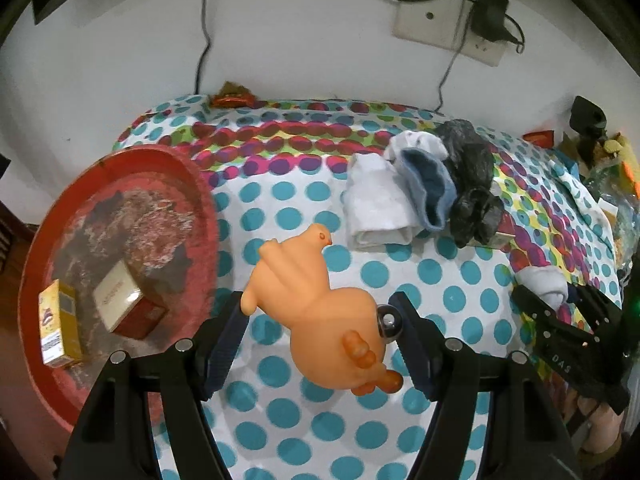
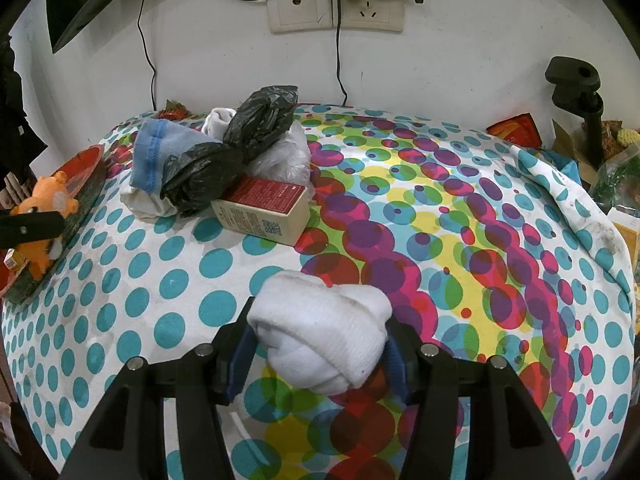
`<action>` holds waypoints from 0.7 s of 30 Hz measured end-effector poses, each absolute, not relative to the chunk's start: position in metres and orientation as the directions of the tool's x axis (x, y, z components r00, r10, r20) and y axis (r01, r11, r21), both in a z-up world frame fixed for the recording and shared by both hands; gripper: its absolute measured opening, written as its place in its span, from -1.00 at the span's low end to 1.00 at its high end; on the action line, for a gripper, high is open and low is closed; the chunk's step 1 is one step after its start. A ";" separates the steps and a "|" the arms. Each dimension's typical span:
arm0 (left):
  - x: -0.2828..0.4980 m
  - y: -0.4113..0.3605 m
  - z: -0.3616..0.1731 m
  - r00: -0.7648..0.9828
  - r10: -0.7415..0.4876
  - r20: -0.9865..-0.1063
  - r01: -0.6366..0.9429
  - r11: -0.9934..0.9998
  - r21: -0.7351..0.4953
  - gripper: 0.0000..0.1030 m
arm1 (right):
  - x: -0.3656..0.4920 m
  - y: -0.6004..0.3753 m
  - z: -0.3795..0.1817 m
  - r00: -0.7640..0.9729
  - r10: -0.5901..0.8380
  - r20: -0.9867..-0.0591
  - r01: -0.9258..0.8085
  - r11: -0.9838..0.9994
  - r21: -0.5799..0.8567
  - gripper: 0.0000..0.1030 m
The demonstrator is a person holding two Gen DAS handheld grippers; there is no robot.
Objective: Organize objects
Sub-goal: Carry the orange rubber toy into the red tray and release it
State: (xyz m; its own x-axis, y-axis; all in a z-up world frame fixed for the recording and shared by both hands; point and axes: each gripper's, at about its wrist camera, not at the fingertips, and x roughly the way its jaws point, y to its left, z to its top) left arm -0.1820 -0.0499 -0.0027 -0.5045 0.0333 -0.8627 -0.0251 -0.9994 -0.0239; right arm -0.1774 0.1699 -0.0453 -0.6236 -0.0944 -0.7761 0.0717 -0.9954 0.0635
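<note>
An orange rubber chicken toy (image 1: 316, 308) hangs above the dotted tablecloth (image 1: 440, 280), with my left gripper (image 1: 320, 308) shut on its body. To its left lies a round red tray (image 1: 192, 184) holding a yellow box (image 1: 60, 324) and a red-and-cream box (image 1: 124, 304). My right gripper (image 2: 320, 320) is shut on a rolled white sock (image 2: 320, 344) low over the cloth. In the right wrist view the toy (image 2: 40, 196) and the left gripper (image 2: 28, 228) show at the far left, over the tray (image 2: 84, 164).
At the back of the table, socks, a blue one (image 2: 156, 152) among them, black plastic bags (image 2: 224, 156) and a red-and-cream carton (image 2: 264, 212) lie in a heap. Behind it a white wall carries sockets and cables. A black stand (image 2: 580, 96) and clutter crowd the right edge.
</note>
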 end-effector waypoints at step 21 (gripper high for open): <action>-0.158 -0.171 0.021 -0.508 -0.098 -0.856 0.153 -0.988 0.022 0.34 | -0.177 0.166 -0.047 -0.621 -0.073 -0.780 0.071 -0.997 0.036 0.10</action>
State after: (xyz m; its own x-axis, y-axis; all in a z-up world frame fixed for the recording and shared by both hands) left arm -0.1585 -0.1709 0.0212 -0.5082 -0.0977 -0.8557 0.1527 -0.9880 0.0221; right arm -0.1772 0.1658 -0.0465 -0.6213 -0.0727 -0.7802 0.0710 -0.9968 0.0363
